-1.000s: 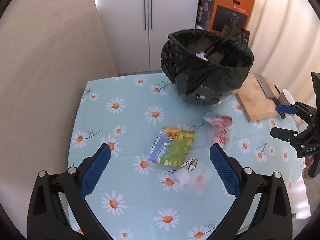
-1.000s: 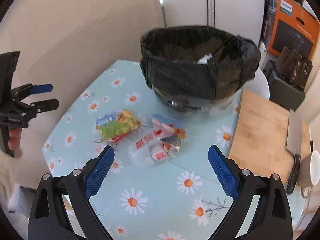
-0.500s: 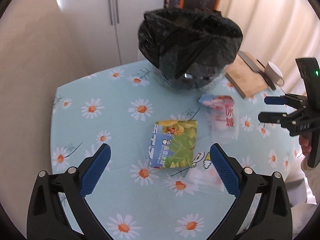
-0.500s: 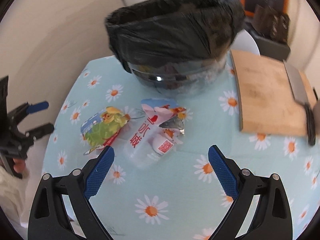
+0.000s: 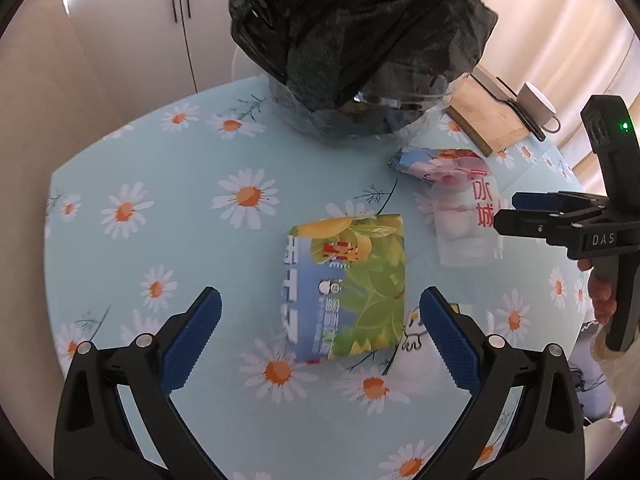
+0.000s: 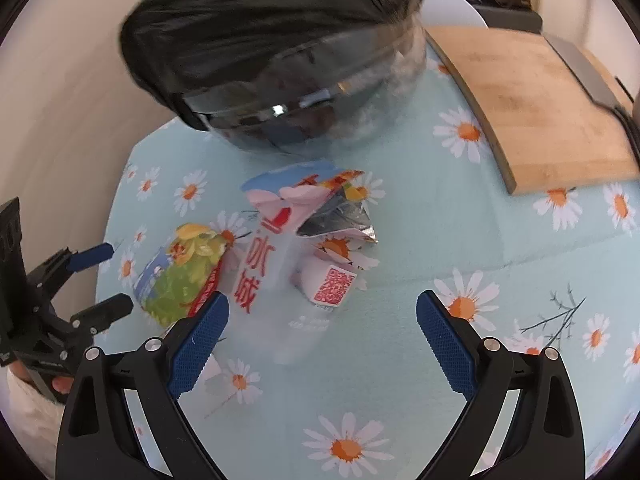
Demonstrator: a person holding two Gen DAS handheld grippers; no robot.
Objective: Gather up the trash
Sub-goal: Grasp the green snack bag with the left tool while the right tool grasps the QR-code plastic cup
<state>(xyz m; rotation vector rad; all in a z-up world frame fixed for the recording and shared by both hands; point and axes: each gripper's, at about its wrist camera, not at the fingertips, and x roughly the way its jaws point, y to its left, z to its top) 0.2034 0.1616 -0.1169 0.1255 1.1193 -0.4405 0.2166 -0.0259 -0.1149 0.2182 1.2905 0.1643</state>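
**Table inventory: two wrappers, one bin, both my grippers empty**

1. My left gripper: jaws spread wide, holding nothing, hovering over the daisy-print tablecloth. Seen from the right wrist view it sits at the far left edge, jaws likewise apart.

2. Green and blue snack packet: lying flat on the cloth, directly ahead of my left gripper and between the lines of its two fingers. In the right wrist view it lies just left of item 3, touching or overlapping it; I cannot tell which.

3. Clear plastic wrapper with red characters: crumpled, torn open with a silver inner flap showing, resting on the cloth ahead of my right gripper. Left wrist view: right of the packet.

4. Bin lined with a black bag: standing on the table behind both wrappers.

5. My right gripper: jaws wide apart, empty, above the cloth just short of item 3.

6. Wooden cutting board: far right, a knife lying on it.
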